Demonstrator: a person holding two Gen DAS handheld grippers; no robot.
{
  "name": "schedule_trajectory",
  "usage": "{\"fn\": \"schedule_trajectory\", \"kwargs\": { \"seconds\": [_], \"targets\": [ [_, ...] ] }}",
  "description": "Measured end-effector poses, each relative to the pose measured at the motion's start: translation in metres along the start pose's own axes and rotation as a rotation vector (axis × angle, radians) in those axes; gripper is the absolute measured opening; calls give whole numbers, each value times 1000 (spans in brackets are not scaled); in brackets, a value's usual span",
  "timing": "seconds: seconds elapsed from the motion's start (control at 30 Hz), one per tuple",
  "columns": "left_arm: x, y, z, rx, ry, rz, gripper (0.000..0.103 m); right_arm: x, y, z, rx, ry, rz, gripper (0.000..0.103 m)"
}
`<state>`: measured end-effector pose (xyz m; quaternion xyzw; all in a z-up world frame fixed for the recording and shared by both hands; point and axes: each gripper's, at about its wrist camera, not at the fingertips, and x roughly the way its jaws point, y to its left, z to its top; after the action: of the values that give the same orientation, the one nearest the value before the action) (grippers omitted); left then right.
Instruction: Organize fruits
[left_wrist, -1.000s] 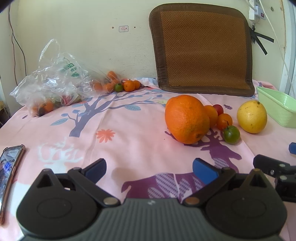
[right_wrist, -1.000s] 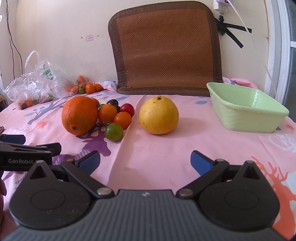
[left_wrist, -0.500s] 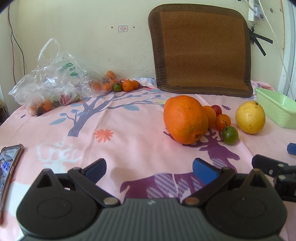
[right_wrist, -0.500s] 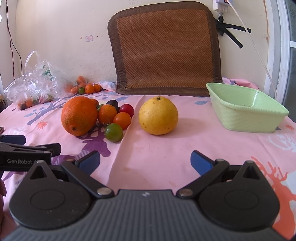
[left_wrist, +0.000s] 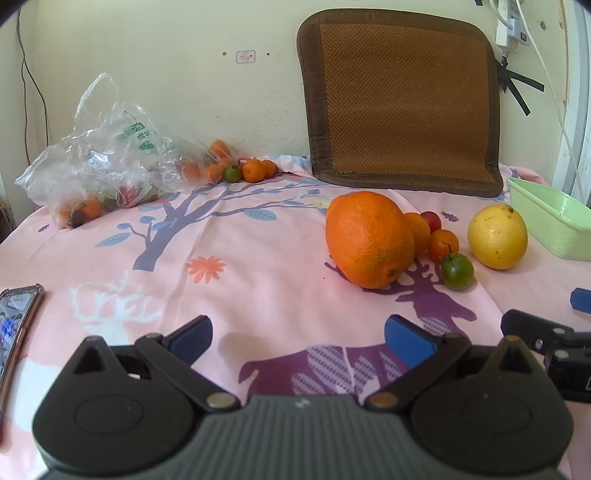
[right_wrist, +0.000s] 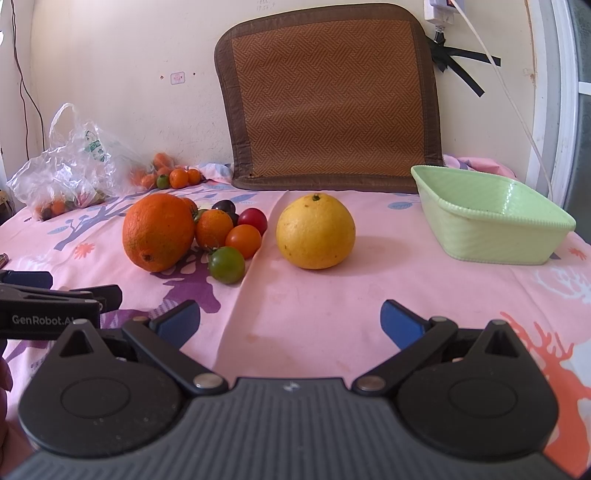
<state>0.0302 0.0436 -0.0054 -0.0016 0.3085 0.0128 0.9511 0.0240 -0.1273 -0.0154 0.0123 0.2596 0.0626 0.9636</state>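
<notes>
Pink cloth printed with trees and deer (left_wrist: 258, 266) covered the surface, and a woven brown mat (right_wrist: 332, 99) leaned against the cream wall at the far edge. At the near left edge lay a phone (left_wrist: 16, 325). In the far left corner sat a clear plastic bag (left_wrist: 99, 162) with small fruit inside, and loose small oranges (left_wrist: 254, 170) lay just beside it along the far edge. The left gripper (left_wrist: 297, 338) hovered low over the near edge, its blue-padded fingers (left_wrist: 406, 338) spread wide and holding nothing. Right of centre rested a large orange (right_wrist: 159, 230), touching a cluster of small orange, red and dark fruits (right_wrist: 231, 229), with a green tomato (right_wrist: 226, 264) at the cluster's near side. A large yellow citrus (right_wrist: 316, 230) sat apart from them. The right gripper (right_wrist: 290, 321) hung near it, fingers likewise wide apart and empty. Toward the right edge stood an empty green basket (right_wrist: 491, 236).
</notes>
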Motion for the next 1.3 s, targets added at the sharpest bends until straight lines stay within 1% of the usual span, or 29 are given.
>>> {"fn": "schedule_trajectory", "kwargs": {
  "seconds": [0.73, 1.3],
  "targets": [
    [1, 0, 0, 2, 4, 3, 103, -2, -1, 1, 4, -15, -2, 103],
    [1, 0, -1, 5, 5, 26, 103, -3, 0, 0, 3, -25, -6, 103]
  ]
}}
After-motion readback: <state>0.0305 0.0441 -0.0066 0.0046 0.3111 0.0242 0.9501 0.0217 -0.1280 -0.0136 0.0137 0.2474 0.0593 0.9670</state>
